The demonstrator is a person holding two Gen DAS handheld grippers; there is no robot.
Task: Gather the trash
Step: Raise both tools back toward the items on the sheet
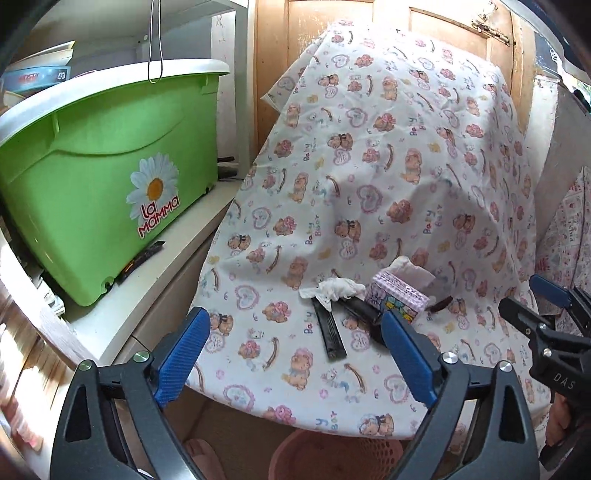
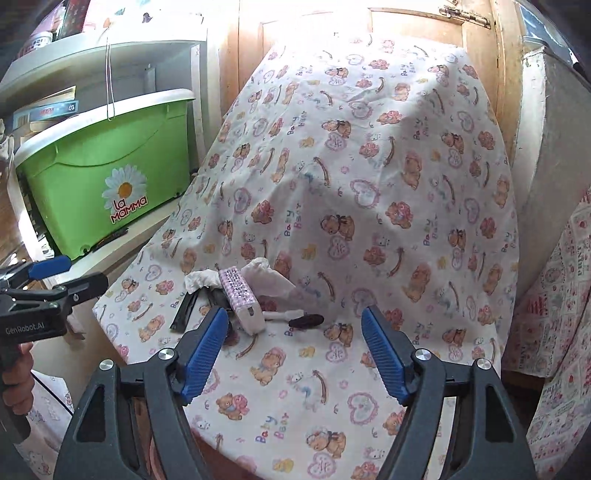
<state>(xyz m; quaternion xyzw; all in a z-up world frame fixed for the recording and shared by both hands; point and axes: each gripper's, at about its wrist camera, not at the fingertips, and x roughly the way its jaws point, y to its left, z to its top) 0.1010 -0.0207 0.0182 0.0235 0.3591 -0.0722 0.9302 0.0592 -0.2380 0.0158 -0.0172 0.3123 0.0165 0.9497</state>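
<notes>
A small heap of trash lies on a bear-print cloth [image 1: 369, 147] over a table: a crumpled white tissue [image 1: 334, 290], a small lilac carton [image 1: 397, 295], flat black wrappers [image 1: 330, 332] and a dark brown wrapper [image 1: 439, 304]. In the right wrist view the tissue [image 2: 201, 278], carton [image 2: 242, 301], black wrapper [image 2: 184, 312] and brown wrapper [image 2: 306, 320] lie just beyond the fingers. My left gripper [image 1: 295, 354] is open and empty, just short of the heap. My right gripper [image 2: 295, 354] is open and empty, at the heap's near right.
A green lidded bin [image 1: 103, 177] stands on a white shelf at the left. A pink basket [image 1: 332, 458] stands on the floor under the table's near edge. A wooden door [image 1: 461, 33] is behind. Another printed cloth [image 2: 554, 314] hangs at the right.
</notes>
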